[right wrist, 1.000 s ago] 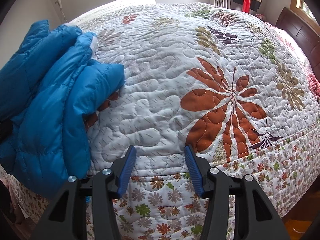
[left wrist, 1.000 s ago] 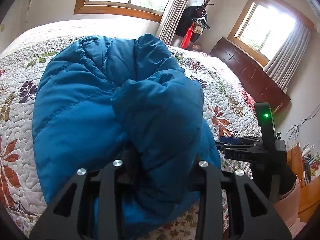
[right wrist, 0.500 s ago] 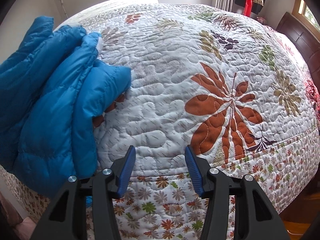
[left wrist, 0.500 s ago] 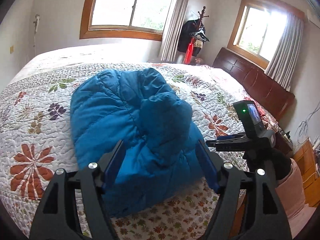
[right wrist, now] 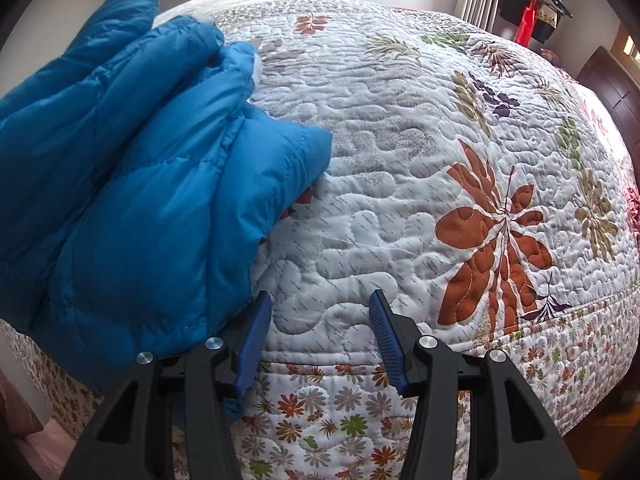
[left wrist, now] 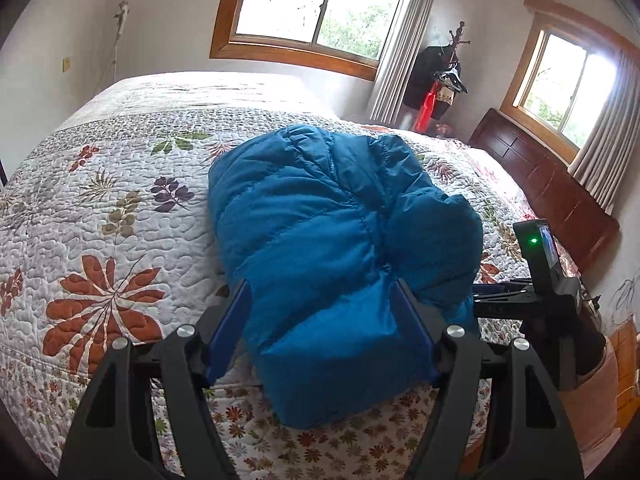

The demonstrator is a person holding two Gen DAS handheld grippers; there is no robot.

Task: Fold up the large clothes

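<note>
Jacket: a puffy blue quilted down jacket (left wrist: 344, 240) lay bundled in a thick fold on the bed, its near end hanging slightly over the bed's front edge. In the right wrist view the same jacket (right wrist: 132, 184) filled the left side, resting on the quilt.
Bed: a wide bed covered by a white quilted bedspread with rust, olive and purple leaf prints (left wrist: 120, 216); the jacket sat on its near half, towards the front edge.
Left tongs: the left tongs (left wrist: 322, 330), black with blue pads, stood spread wide and had just been opening; the near end of the jacket showed between the two fingers, yet the pads did not press on it.
Right tongs: the right tongs (right wrist: 316, 332) were spread part way with nothing between them, poised above bare quilt beside the jacket's right-hand edge. Their left finger (right wrist: 252, 340) appeared just beside the jacket's hem; contact cannot be told.
Right tongs seen from the left: the black body with a small screen and a green light (left wrist: 540, 256) stood beside the jacket, at the bed's front edge.
Person: a pale pink sleeve (left wrist: 592, 396) showed below that body.
Headboard: a dark brown wooden headboard (left wrist: 544, 188) stood at the bed's end, beyond the jacket.
Windows: two wood-framed windows (left wrist: 320, 4) with grey curtains were behind the bed.
Coat stand: a wooden coat stand with dark and red items (left wrist: 440, 76) stood in the corner beyond the bed.
</note>
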